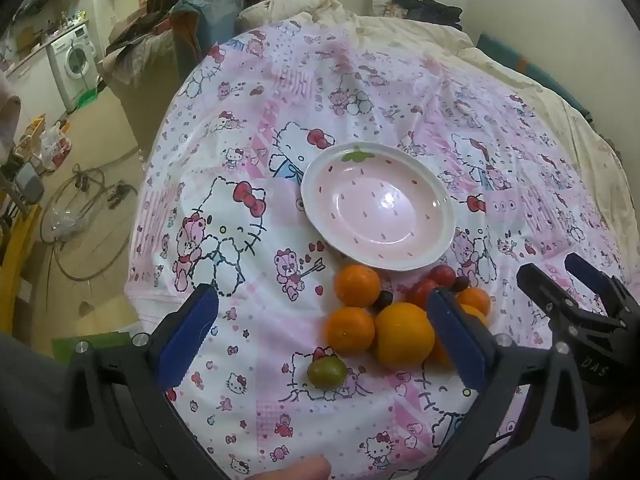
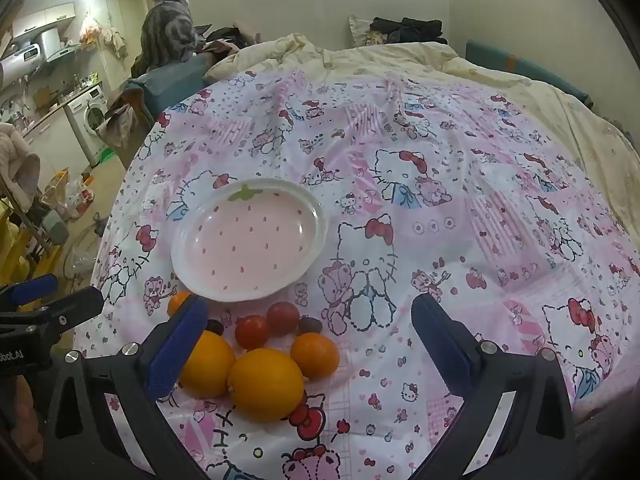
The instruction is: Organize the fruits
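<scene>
Now: left gripper (image 1: 324,330) and right gripper (image 2: 310,334) agape, empty; fruit pile (image 1: 404,334) near, plate (image 1: 378,210) just beyond.

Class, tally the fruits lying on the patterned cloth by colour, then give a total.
Orange round citrus fruits: 5 (one mostly hidden behind a jaw)
Small red tomatoes: 2
Dark purple grapes: 2
Small green tomato: 1
Total: 10
</scene>
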`<action>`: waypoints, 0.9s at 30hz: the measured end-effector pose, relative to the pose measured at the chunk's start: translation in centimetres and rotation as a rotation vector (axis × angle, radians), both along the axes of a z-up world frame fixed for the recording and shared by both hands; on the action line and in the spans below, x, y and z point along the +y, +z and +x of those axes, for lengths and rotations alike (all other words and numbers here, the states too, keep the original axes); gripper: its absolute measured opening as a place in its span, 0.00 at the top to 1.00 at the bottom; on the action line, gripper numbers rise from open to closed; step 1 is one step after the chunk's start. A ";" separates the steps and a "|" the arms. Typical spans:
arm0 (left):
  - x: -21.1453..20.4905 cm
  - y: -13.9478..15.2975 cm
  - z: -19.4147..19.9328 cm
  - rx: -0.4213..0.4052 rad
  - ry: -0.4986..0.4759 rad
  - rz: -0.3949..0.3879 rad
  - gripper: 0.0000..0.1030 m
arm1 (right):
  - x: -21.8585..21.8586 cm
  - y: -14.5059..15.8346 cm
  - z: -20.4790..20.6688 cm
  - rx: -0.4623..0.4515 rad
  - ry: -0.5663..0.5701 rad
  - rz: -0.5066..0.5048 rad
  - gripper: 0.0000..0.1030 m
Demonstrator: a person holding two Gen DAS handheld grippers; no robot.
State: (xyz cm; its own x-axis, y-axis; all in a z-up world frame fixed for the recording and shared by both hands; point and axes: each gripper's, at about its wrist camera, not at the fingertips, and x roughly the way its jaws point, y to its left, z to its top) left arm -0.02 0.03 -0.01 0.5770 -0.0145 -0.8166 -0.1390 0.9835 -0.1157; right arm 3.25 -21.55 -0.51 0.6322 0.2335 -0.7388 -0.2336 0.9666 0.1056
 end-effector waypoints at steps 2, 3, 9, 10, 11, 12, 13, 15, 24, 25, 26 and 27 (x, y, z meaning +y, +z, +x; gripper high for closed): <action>0.0 0.0 -0.1 -0.002 0.000 -0.008 0.00 | 0.0 -0.1 0.0 0.008 -0.005 0.007 0.00; 0.1 0.0 -0.2 -0.002 -0.001 -0.007 0.00 | 0.0 -0.1 0.1 0.014 -0.007 0.009 0.00; -0.2 0.0 -0.1 0.014 0.002 0.011 0.00 | -0.3 -0.1 0.2 0.015 -0.004 0.018 0.00; 0.0 -0.2 0.1 0.015 0.002 0.010 0.00 | -0.3 -0.1 0.2 0.015 -0.004 0.017 0.00; 0.0 -0.2 0.1 0.014 0.001 0.011 0.00 | -0.3 -0.1 0.1 0.016 -0.004 0.018 0.00; 0.0 -0.2 0.1 0.014 0.001 0.012 0.00 | -0.4 -0.1 0.1 0.017 -0.005 0.018 0.00; 0.1 -0.2 0.1 0.014 -0.001 0.013 0.00 | -0.4 0.0 0.0 0.015 -0.006 0.018 0.00; 0.3 -0.1 0.1 0.016 0.002 0.009 0.00 | -0.6 0.0 0.1 0.017 -0.008 0.019 0.00; 0.5 0.0 0.3 0.012 0.010 0.010 0.00 | -0.4 -0.1 0.2 0.013 -0.014 0.013 0.00; 0.5 0.0 0.3 0.012 0.008 0.012 0.00 | -0.4 -0.1 0.1 0.012 -0.014 0.013 0.00; 0.3 0.0 0.2 0.010 0.005 0.017 0.00 | -0.4 -0.1 0.1 0.011 -0.014 0.012 0.00; 0.2 0.0 0.2 0.009 0.003 0.018 0.00 | -0.4 0.0 0.1 0.009 -0.013 0.012 0.00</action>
